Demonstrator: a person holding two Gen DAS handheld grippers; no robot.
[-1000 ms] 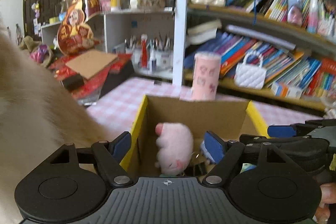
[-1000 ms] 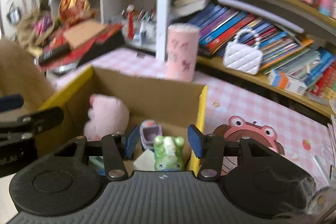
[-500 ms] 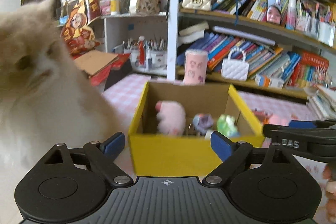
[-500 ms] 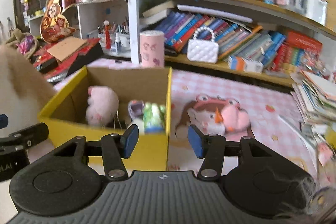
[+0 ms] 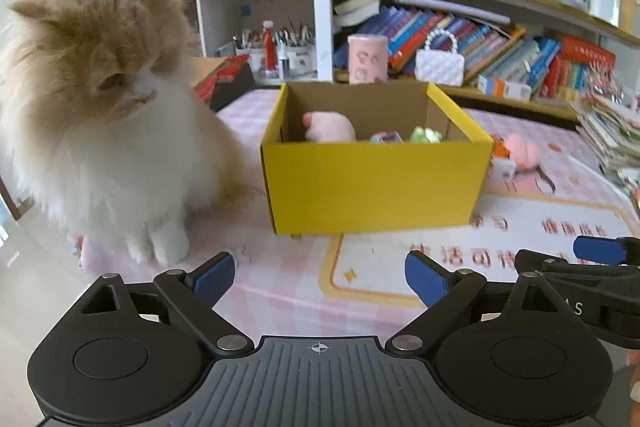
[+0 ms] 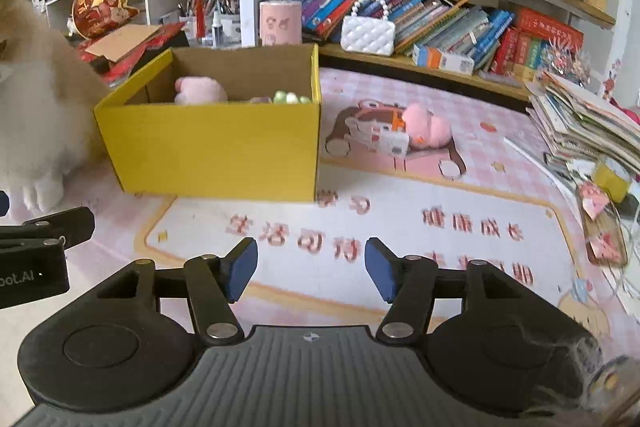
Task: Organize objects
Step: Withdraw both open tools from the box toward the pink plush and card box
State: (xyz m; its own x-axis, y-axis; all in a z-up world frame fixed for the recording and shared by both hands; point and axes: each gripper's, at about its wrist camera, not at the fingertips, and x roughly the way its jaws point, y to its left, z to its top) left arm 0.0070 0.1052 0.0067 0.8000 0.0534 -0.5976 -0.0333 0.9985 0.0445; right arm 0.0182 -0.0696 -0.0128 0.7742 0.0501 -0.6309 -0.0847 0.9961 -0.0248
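Yellow cardboard box point(image 5: 374, 183) stands open-topped on the tabletop point(image 5: 280, 291), which is covered by a pink printed mat. Inside the box: pink plush toy point(image 5: 330, 127) at the left, small lilac toy point(image 5: 386, 137) in the middle, green toy point(image 5: 426, 135) toward the right.

Second pink plush point(image 6: 426, 127) lies on the mat outside the box, just to its right, apart from the box wall.

Fluffy cream-and-ginger cat point(image 5: 108, 99) sits on the tabletop close against the box's left side.

Left gripper point(image 5: 320, 277): jaws have just been opening, now wide apart, nothing between them, over the mat in front of the box.

Right gripper point(image 6: 306, 269): jaws have just been opening, about half apart, empty, over the mat's printed characters, to the front right of the box.
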